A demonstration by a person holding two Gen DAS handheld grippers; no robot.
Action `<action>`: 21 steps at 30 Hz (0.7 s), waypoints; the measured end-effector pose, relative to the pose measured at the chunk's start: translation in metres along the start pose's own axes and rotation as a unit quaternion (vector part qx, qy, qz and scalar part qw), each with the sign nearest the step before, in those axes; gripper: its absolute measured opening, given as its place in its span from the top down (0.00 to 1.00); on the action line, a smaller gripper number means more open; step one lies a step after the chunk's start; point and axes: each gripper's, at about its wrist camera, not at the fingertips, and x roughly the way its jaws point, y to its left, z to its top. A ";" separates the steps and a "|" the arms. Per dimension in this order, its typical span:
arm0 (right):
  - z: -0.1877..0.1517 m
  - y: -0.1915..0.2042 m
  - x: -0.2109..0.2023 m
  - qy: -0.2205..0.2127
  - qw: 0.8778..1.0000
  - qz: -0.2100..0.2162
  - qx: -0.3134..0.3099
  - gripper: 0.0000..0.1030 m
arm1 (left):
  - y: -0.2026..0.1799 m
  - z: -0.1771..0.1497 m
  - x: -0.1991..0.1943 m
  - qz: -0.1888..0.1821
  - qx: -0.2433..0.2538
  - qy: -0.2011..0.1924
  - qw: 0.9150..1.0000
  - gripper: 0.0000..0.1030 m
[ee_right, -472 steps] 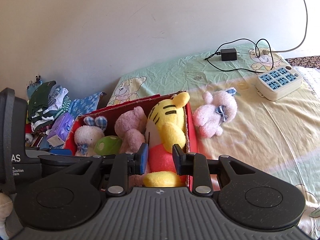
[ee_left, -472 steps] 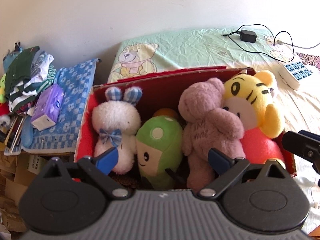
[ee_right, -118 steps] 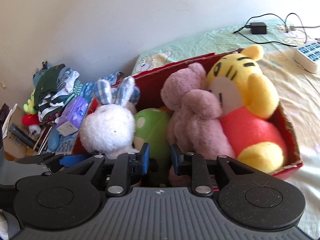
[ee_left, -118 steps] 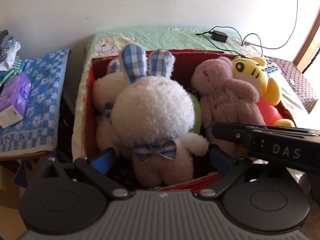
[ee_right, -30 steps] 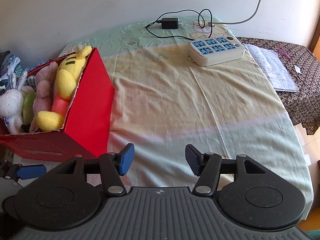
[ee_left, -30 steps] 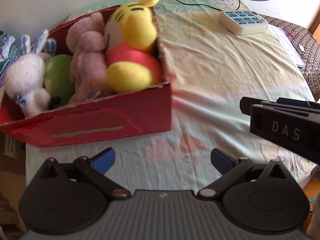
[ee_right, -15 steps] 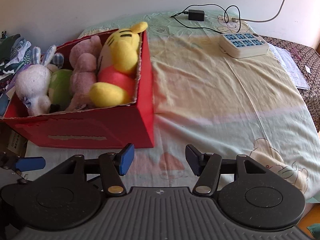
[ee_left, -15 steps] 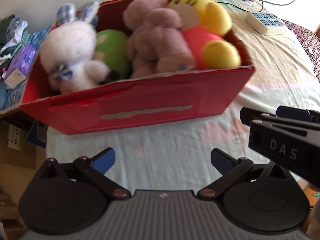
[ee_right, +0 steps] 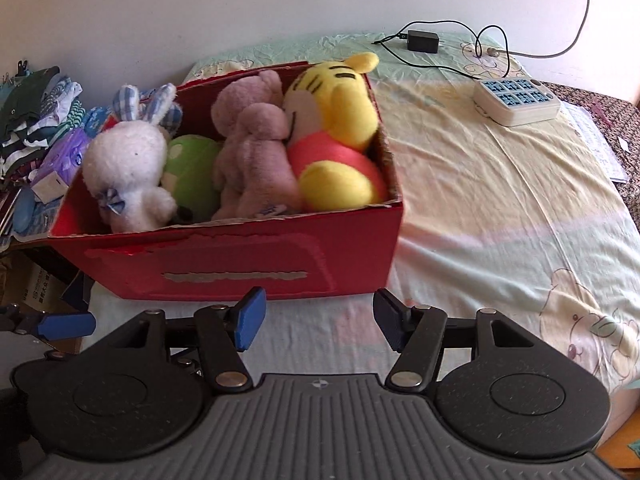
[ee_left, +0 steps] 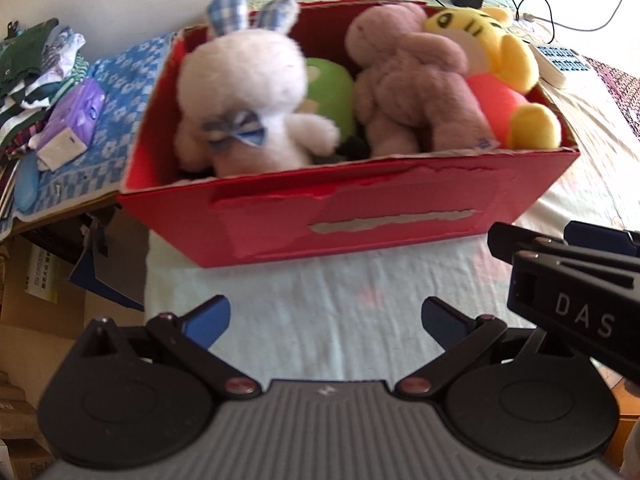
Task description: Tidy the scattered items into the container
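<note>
1. Blur softens the whole left wrist view, so the fur and faces of the toys there are hard to read; the right wrist view is sharper
2. Green toy is mostly hidden — wedged between the white rabbit and the pink bear, only its rounded top shows
3. Rabbit's lower body and the bear's feet are cut off by the front wall of the red box
4. Yellow tiger fills the right end of the box, leaning against the bear, its ear rising above the rim
5. Box sits on the bed sheet at the bed's left edge, its front face scuffed with a torn strip where paper has peeled
6. Left gripper is spread wide, holding nothing, over bare sheet in front of the box
7. Right gripper is likewise spread and empty — only its side shows in the left wrist view
8. Power strip and charger lie well apart from the box near the wall
</note>
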 end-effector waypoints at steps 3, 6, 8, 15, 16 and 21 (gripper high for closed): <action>0.000 0.011 0.001 0.001 1.000 0.004 0.003 0.39 | 0.010 0.000 -0.001 0.004 0.000 -0.001 1.000 0.02; 0.001 0.023 0.000 0.003 1.000 0.004 0.003 0.39 | 0.020 0.001 -0.004 0.008 -0.001 -0.004 1.000 0.02; 0.002 0.030 -0.003 0.001 1.000 0.007 0.007 0.38 | 0.031 0.001 -0.007 0.009 -0.002 -0.009 1.000 0.02; 0.011 0.046 -0.018 -0.023 1.000 0.006 0.011 0.33 | 0.047 0.009 -0.012 0.007 -0.003 -0.022 1.000 0.02; 0.013 0.048 -0.020 -0.027 1.000 0.007 0.011 0.33 | 0.049 0.011 -0.013 0.006 -0.004 -0.023 1.000 0.02; 0.025 0.050 -0.029 -0.046 0.999 0.000 0.016 0.33 | 0.055 0.022 -0.022 0.005 -0.003 -0.032 0.999 0.02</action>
